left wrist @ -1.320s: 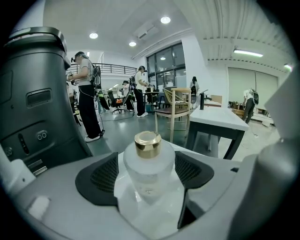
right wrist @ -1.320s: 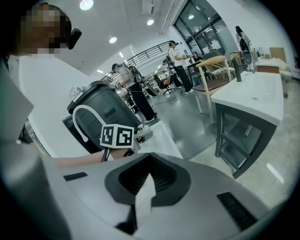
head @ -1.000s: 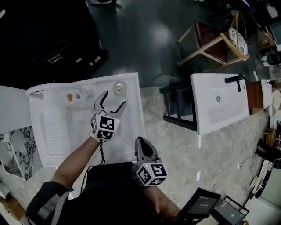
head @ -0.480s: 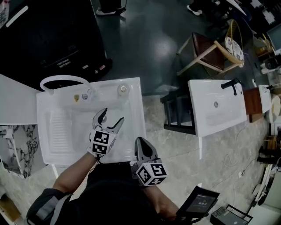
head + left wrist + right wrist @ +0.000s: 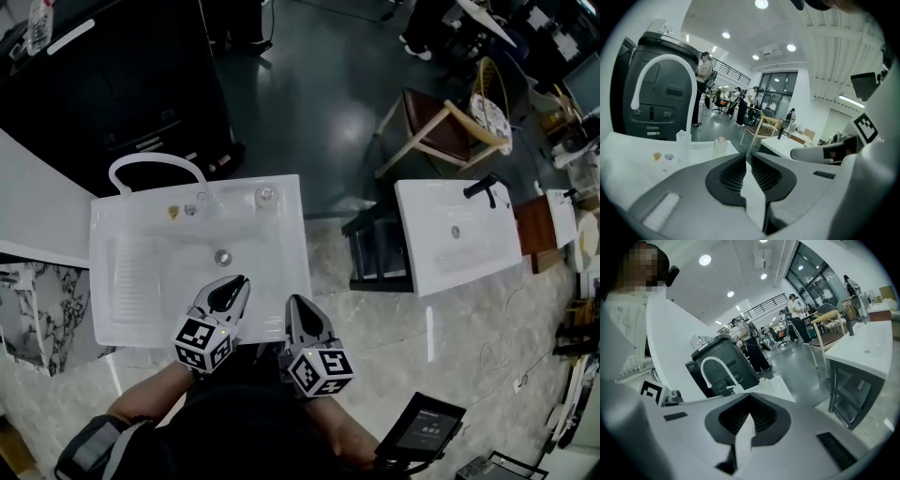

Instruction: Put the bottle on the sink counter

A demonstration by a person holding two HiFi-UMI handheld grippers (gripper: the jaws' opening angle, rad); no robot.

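A small clear bottle (image 5: 265,195) with a pale cap stands upright on the back right corner of the white sink counter (image 5: 286,244). It also shows in the left gripper view as the bottle (image 5: 720,146) and in the right gripper view as the bottle (image 5: 762,379). My left gripper (image 5: 234,287) hovers over the sink's near edge, well short of the bottle, shut with nothing between its jaws (image 5: 746,158). Beside it, my right gripper (image 5: 300,309) is also shut and empty (image 5: 749,401).
A white arched tap (image 5: 155,169) rises at the sink's back left, above the basin's drain (image 5: 222,256). A dark machine (image 5: 112,84) stands behind the sink. To the right are a black stand (image 5: 380,248), a second white sink (image 5: 450,234) and a wooden chair (image 5: 441,122).
My left gripper has drawn back from over the basin to the sink's near edge, and its jaws have gone from wide open to shut. The right gripper has stayed put.
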